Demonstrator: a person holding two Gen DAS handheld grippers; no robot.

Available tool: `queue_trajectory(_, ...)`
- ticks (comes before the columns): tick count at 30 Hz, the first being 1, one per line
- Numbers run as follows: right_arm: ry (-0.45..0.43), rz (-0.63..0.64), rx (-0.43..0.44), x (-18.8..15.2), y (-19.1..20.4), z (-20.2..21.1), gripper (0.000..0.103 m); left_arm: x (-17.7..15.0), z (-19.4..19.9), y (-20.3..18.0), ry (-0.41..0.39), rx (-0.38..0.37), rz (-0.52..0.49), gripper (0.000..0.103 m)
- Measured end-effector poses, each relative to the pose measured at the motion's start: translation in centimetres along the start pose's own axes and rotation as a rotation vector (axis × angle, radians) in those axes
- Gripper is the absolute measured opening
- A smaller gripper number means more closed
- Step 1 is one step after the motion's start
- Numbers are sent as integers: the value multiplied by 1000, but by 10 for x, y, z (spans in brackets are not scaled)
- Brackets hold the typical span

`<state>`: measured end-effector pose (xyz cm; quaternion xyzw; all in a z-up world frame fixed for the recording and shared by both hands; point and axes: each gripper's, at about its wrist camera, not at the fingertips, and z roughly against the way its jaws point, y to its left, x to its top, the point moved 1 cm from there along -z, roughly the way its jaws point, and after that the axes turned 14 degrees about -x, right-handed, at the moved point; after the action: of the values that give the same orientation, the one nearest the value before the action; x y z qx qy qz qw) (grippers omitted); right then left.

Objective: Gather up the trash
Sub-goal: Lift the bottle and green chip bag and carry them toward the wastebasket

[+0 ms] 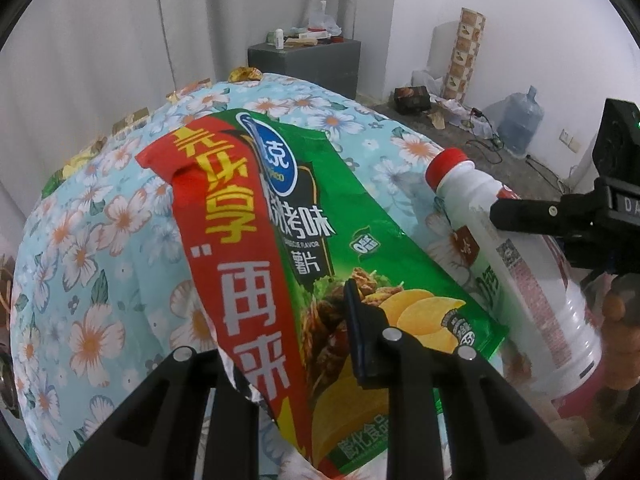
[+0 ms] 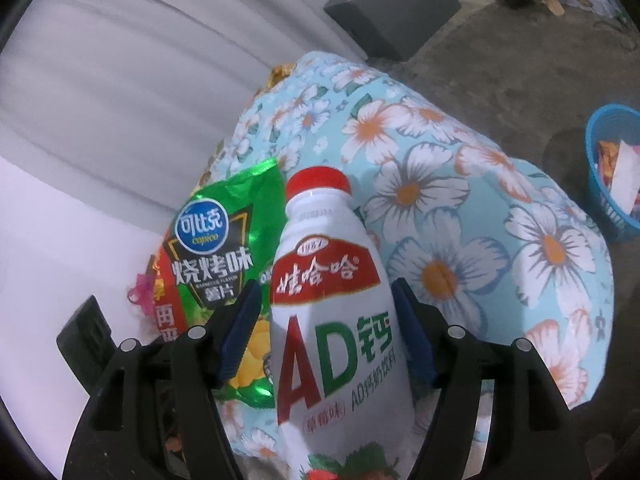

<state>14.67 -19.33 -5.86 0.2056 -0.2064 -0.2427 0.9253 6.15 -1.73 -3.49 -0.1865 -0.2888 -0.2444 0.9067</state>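
Note:
My left gripper (image 1: 288, 320) is shut on a green and red chip bag (image 1: 280, 240) and holds it above the floral tablecloth (image 1: 100, 220). The bag also shows in the right wrist view (image 2: 216, 248). My right gripper (image 2: 324, 328) is shut on a white AD calcium milk bottle (image 2: 336, 320) with a red cap, blue pads on both sides. The bottle (image 1: 520, 260) and the right gripper's finger (image 1: 528, 212) show at the right of the left wrist view.
A blue basket (image 2: 612, 176) holding trash stands on the floor at the right. A grey cabinet (image 1: 308, 60) stands by the curtain. A water jug (image 1: 520, 120) and clutter lie by the far wall. Gold wrappers (image 1: 244, 74) lie at the table's far edge.

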Motion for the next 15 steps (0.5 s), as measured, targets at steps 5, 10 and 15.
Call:
queue_trajectory(5,34,63,-34,-5,6,-1,67,0,1,-1,-14,12,-17,20)
queue_trajectory(10,53,103,-64,-10,11,-7,66,-1,1,-2,-18,18,-25,20)
queue_trajectory(15,51,99,-77,-10,10,-9,57,-1,1,-2,-21,18,-23,20)
